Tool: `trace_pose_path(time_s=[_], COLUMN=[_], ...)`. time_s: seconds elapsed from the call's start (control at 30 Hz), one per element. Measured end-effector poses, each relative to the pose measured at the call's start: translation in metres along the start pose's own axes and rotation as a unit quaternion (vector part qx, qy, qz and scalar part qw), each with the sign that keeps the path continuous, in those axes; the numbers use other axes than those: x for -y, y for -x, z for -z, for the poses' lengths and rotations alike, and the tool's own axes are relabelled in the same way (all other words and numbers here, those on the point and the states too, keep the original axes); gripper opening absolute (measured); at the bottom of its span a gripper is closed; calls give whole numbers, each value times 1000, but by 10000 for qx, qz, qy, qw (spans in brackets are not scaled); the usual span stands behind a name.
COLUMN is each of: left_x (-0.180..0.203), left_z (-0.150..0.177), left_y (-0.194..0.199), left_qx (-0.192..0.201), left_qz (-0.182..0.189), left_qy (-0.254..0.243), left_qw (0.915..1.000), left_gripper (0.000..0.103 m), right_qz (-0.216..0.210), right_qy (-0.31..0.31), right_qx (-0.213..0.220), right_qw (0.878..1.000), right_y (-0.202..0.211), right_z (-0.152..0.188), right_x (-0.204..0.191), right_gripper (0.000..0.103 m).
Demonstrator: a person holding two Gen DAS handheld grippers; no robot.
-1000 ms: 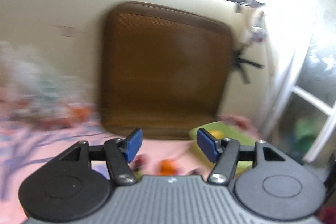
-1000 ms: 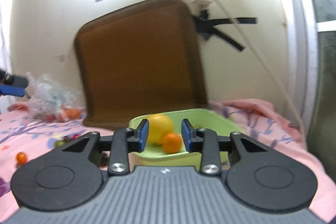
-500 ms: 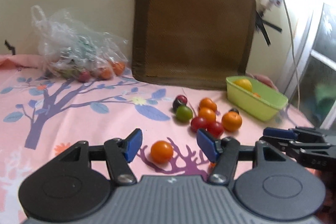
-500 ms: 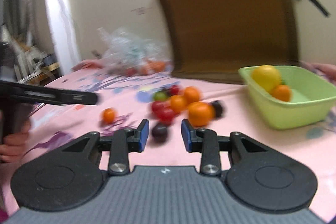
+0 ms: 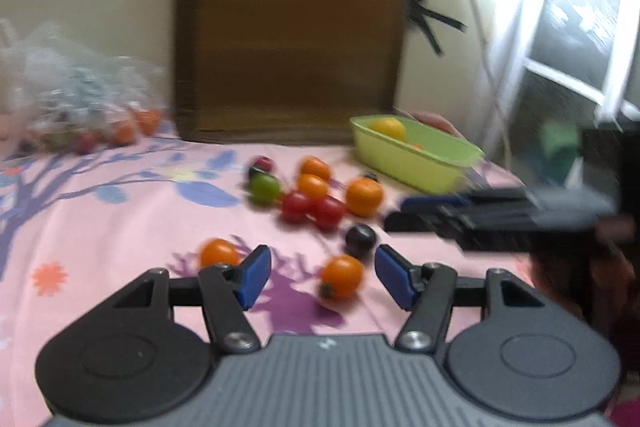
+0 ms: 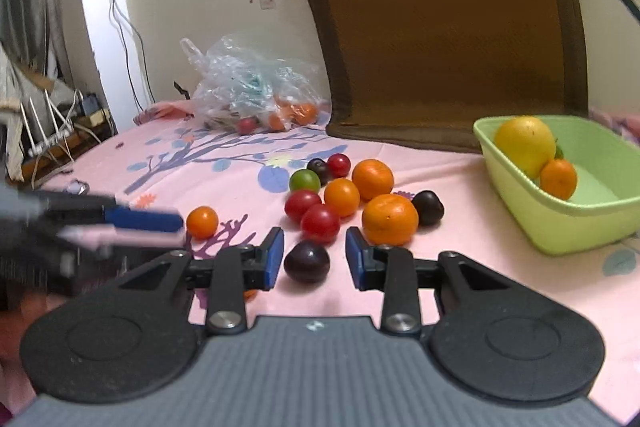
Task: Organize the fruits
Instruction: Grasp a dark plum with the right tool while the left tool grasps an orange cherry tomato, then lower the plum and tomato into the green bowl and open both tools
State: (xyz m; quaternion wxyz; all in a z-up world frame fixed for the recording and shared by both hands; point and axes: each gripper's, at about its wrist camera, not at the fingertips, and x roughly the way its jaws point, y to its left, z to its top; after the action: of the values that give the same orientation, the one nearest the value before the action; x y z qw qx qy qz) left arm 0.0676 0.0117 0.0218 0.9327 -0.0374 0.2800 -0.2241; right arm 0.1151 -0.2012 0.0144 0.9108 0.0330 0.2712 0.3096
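Loose fruit lies on the pink flowered cloth: red tomatoes, oranges, a green one and dark plums. My right gripper is open, low over the cloth, with a dark plum between its blue pads, untouched. My left gripper is open too, and a small orange tomato lies between its fingers. A green tub at the right holds a yellow fruit and an orange. Each gripper shows blurred in the other's view.
A brown mesh cushion leans on the wall behind the fruit. A clear plastic bag with more fruit sits at the back left. Another small orange tomato lies apart at the left. Cables and clutter stand past the left edge.
Both grippers swung down from facing the cushion and tub to hovering low over the fruit. The right one closed in on the dark plum, the left one on the orange tomato.
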Motion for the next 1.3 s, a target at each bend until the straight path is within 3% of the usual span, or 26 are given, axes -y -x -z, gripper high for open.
trace_pose_path(time_s=[0.1,0.3,0.43,0.5,0.57,0.63,0.77,0.93,1.07,1.17,1.3], left_x=[12,12,15,17,19,20,22,37,63,79,97], left_z=[7,7,6,6,6,6,4,-33,-80,-107,-122], left_y=[-11,-24,-32,-35,-39,-40,-37,-44,-77,-114,-162], left_qx=[-181,-352,-400,-465,-530,-520,-456,-152,57,16,-270], left_qz=[-76,-66,-144,-169,-249,-291,-341,-1,341,546,680], left_qy=[-273,-173,-226,-285,-349,-391,-370,-383,-587,-607,-535], left_qw=[9994,9992,9988,9984,9977,9975,9977,9992,9977,9967,9959], left_gripper=[59,59,59,55,40,33,32,32,32,32,33], right_qz=[-155,-170,-151,-174,-227,-111,11,643,1372,1898,2128], right_qy=[-113,30,-203,-167,-31,117,150,92,-196,-324,-457], right_qx=[-76,-260,-506,-552,-541,-469,-217,511,942,1014,941], right_qw=[9998,9995,9984,9982,9983,9988,9997,9966,9859,9760,9715], right_y=[-3,-16,-25,-27,-25,-21,-4,32,52,52,45], right_z=[0,6,6,7,8,10,8,-2,-12,-17,-16], right_x=[2,-5,4,4,0,-4,-3,27,73,105,135], right_gripper=[37,37,39,39,32,32,32,32,32,32,33])
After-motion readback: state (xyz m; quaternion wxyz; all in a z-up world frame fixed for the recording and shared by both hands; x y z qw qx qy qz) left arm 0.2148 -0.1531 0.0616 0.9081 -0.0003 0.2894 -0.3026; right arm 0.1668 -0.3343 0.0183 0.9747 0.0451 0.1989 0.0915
